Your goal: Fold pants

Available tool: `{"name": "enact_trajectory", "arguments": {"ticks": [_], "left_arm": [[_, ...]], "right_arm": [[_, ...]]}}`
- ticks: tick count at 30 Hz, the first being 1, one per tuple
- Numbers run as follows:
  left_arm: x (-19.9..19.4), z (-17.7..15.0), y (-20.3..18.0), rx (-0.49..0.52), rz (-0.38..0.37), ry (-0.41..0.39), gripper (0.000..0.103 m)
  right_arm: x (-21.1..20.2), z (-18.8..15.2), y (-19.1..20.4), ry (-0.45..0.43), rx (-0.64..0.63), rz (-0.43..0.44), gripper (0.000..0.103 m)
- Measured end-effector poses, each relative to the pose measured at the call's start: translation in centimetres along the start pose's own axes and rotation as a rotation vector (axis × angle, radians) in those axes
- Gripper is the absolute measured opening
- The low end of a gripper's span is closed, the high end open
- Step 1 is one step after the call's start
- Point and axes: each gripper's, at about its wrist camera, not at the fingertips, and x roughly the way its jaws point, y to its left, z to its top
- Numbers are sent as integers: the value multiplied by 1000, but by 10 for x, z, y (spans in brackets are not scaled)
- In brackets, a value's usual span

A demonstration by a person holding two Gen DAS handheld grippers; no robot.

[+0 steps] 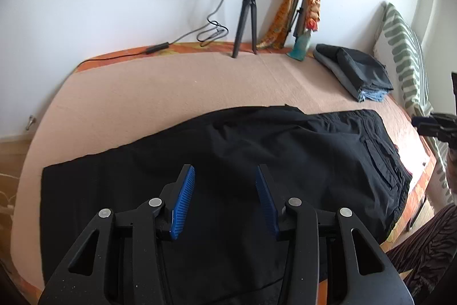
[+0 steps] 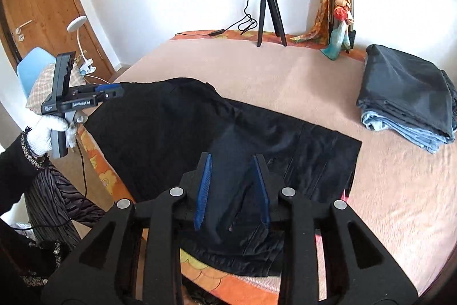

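Both grippers' fingers (image 1: 185,199) parted over the black pants (image 1: 257,150).

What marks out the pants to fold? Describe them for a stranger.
Start at the bed against the white wall, covered in a peach sheet. The black pants lie spread flat along its near edge, under both grippers. Unlike the folded clothes stack near the far corner, they are unfolded and all black.
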Motion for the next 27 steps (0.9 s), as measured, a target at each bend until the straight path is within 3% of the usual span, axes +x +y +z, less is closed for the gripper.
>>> {"name": "enact_trajectory", "arguments": {"ticks": [3,9,16,21,27], "left_arm": [[15,-2,-6,7,-29,32,43],[30,-7,4,-18,-42,64,43],[25,-13,31,-72,-1,55,43],[23,-21,63,-160,41,51,43],[19,-20,75,-188,52,38,43]], "right_arm": [[36,24,8,31,-53,16,38],[125,65,21,107,-125,41,40],[191,78,27,187,-171,50,39],[196,85,25,204,-208,71,8],[192,91,29,229,-265,92,5]]}}
